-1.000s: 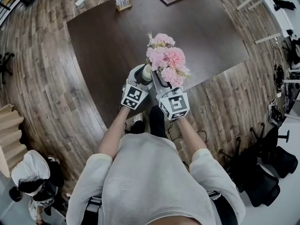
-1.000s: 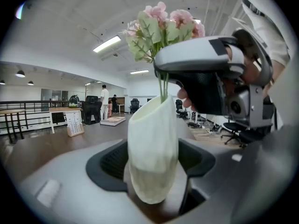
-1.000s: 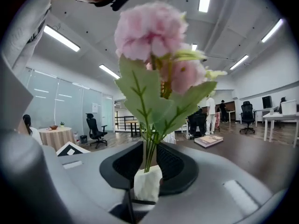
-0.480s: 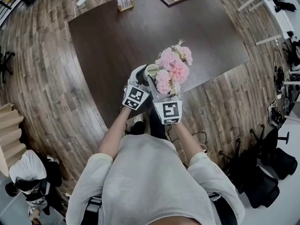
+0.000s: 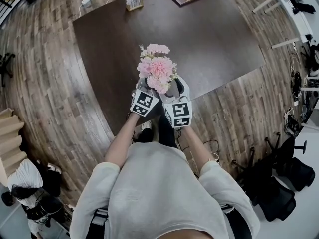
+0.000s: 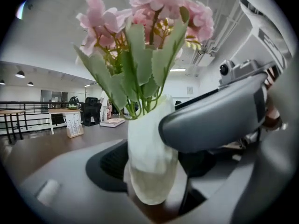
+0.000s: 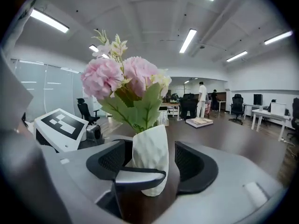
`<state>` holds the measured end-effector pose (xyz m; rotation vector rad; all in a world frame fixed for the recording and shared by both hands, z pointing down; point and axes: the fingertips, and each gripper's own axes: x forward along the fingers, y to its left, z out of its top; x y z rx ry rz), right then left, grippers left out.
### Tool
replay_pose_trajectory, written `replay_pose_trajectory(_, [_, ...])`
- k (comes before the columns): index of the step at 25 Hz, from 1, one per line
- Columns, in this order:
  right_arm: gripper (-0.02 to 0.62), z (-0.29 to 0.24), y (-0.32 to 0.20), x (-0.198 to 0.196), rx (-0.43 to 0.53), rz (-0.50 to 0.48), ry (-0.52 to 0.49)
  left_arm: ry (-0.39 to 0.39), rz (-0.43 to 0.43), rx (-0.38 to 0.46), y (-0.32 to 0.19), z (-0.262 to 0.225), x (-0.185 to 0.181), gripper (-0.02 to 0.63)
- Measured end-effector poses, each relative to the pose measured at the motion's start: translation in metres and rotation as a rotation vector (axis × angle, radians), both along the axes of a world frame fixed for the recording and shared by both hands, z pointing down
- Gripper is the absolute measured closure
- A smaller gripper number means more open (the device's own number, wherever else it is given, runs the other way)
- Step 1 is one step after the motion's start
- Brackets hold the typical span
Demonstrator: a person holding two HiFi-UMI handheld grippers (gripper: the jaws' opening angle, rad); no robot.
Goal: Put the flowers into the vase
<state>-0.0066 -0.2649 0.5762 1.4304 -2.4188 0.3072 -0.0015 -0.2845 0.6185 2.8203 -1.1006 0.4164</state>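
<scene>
Left tool (image 6: 147, 169) clamps the white faceted ceramic vase (image 7: 149, 146), likely brittle and top-heavy under soft pink flowers (image 5: 157, 68); grip mid-body. Right tool (image 7: 152, 171) — jaws just opened — flanks it, not touching.

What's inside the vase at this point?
Pink flowers with green leaves stand in the white vase, blooms above its rim. The vase wall covers the lower stems, so how deep they sit is hidden.

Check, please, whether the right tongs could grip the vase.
Probably yes: the right tongs, which have just been opening, stand wide around the vase, though a finger of the left tongs crosses in front.
</scene>
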Motion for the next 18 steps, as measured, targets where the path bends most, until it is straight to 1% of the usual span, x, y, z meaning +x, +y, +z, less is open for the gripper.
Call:
replay_pose_trajectory(7, [0.272, 0.0, 0.001, 0.001, -0.004, 0.011, -0.01, -0.008, 0.0, 0.005, 0.001, -0.003, -0.002, 0.279])
replay_pose_trajectory(15, [0.272, 0.003, 0.001, 0.006, -0.02, 0.013, -0.022, -0.043, 0.014, -0.007, 0.004, 0.009, -0.002, 0.279])
replay_pose_trajectory(18, [0.272, 0.003, 0.002, 0.005, -0.024, 0.012, -0.02, -0.039, 0.02, -0.001, 0.005, 0.006, -0.004, 0.268])
